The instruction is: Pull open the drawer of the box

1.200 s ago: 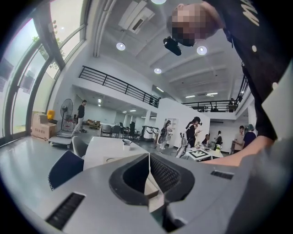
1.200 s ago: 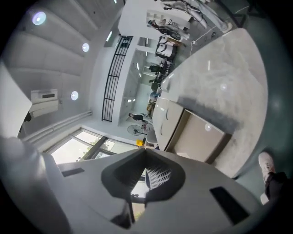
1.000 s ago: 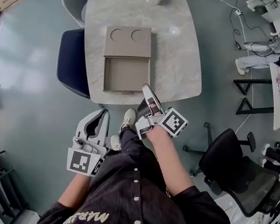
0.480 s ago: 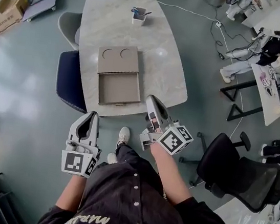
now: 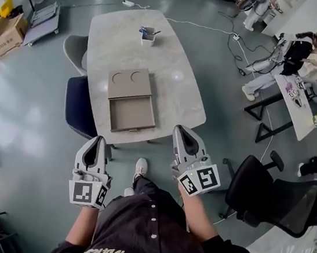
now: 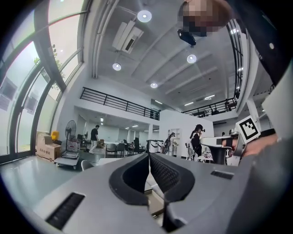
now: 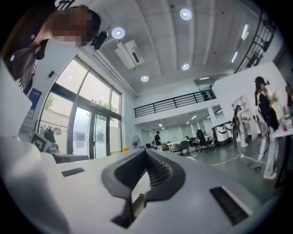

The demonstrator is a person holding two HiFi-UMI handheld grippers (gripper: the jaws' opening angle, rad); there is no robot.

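A flat tan box (image 5: 130,84) with two round recesses in its lid lies on the marble table (image 5: 170,84). Its drawer (image 5: 131,115) is pulled out toward the table's near edge and looks empty. Both grippers hang over the floor, short of the table and touching nothing. My left gripper (image 5: 97,140) is shut, its tips pointing at the table's near left corner. My right gripper (image 5: 181,130) is shut, right of the drawer front. In the gripper views the left gripper (image 6: 149,156) and right gripper (image 7: 146,151) point up into the hall with pads together.
A white cup (image 5: 147,36) with pens stands at the table's far end. A dark blue chair (image 5: 77,106) and a grey chair (image 5: 73,51) are tucked at the table's left side. A black office chair (image 5: 277,198) stands at right. People work at a white desk (image 5: 305,85) far right.
The view has drawn back from the table. Both grippers have moved toward the body; the right gripper has left the drawer front, and the drawer stays pulled out.
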